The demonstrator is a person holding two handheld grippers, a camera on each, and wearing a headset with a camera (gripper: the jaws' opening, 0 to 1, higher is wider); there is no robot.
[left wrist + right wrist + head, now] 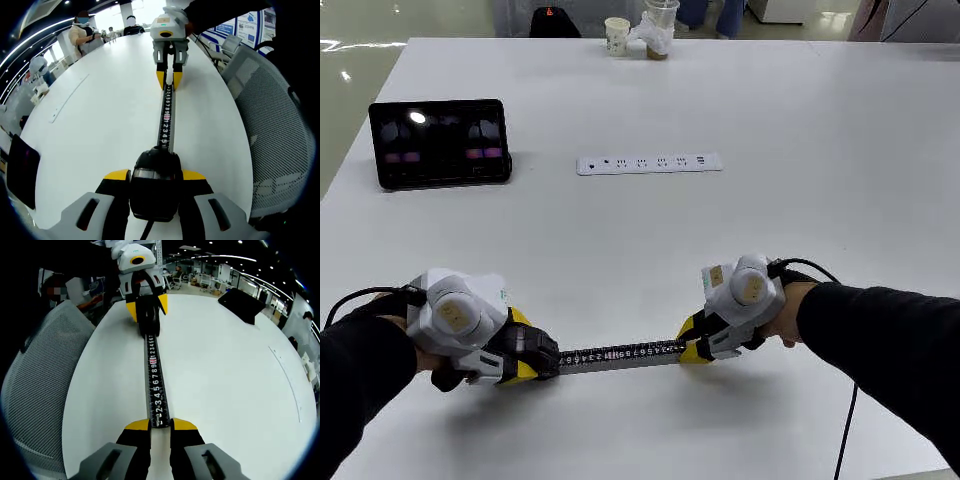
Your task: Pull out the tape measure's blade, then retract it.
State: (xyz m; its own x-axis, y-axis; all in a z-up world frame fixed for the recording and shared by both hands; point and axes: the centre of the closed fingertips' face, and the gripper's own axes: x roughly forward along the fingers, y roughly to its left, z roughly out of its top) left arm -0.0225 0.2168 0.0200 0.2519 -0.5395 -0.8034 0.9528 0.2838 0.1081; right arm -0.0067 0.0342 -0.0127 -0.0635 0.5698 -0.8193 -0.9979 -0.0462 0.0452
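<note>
A black tape measure case point(534, 352) point(156, 181) sits between the yellow-tipped jaws of my left gripper point(525, 355) point(156, 176), which is shut on it. Its dark numbered blade point(620, 354) point(165, 117) point(154, 387) runs out flat just above the white table to my right gripper point(692, 345) point(160, 425), which is shut on the blade's end. Each gripper faces the other: the right gripper point(169, 79) appears far up the left gripper view, and the left gripper point(146, 307) with the case shows at the top of the right gripper view.
On the white table point(740, 180) lie a white power strip point(649, 163) in the middle, a black tablet point(440, 142) at the left, and paper cups point(642, 35) at the far edge. A grey mesh chair point(280, 130) stands at the near edge. People sit in the background.
</note>
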